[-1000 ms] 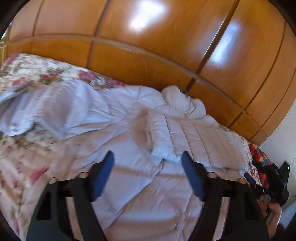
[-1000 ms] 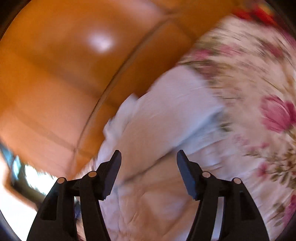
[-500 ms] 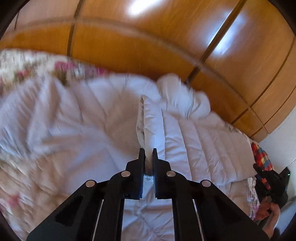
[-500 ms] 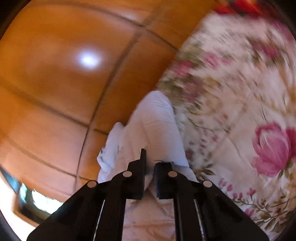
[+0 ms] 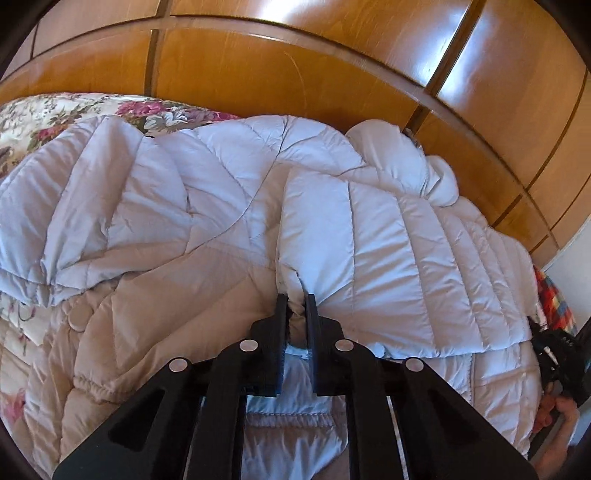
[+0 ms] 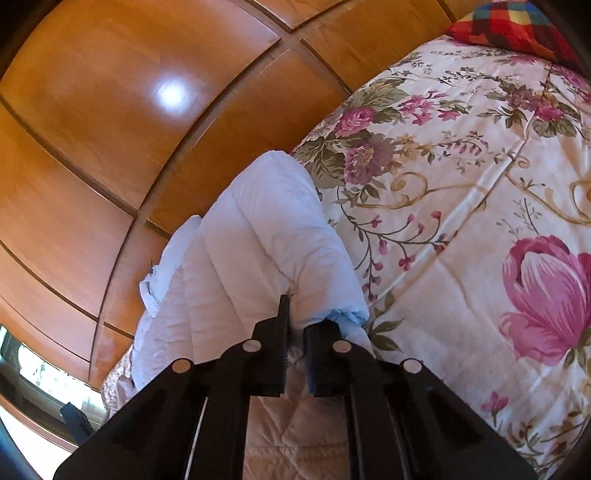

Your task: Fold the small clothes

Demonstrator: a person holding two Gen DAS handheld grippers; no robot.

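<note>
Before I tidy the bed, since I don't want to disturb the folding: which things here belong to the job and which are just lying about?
In the job:
- white puffer jacket, a fold of it pinched in each gripper
- left gripper, shut on it
- right gripper, shut on it

Lying about:
- floral bedspread underneath
- plaid cloth at the far corner
- wooden wardrobe behind

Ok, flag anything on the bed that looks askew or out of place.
Nothing damaged or spilled. The pale quilted jacket lies rumpled and half-folded on the floral bedspread, one sleeve flung sideways. Both the left tongs and right tongs pinch its fabric.
</note>
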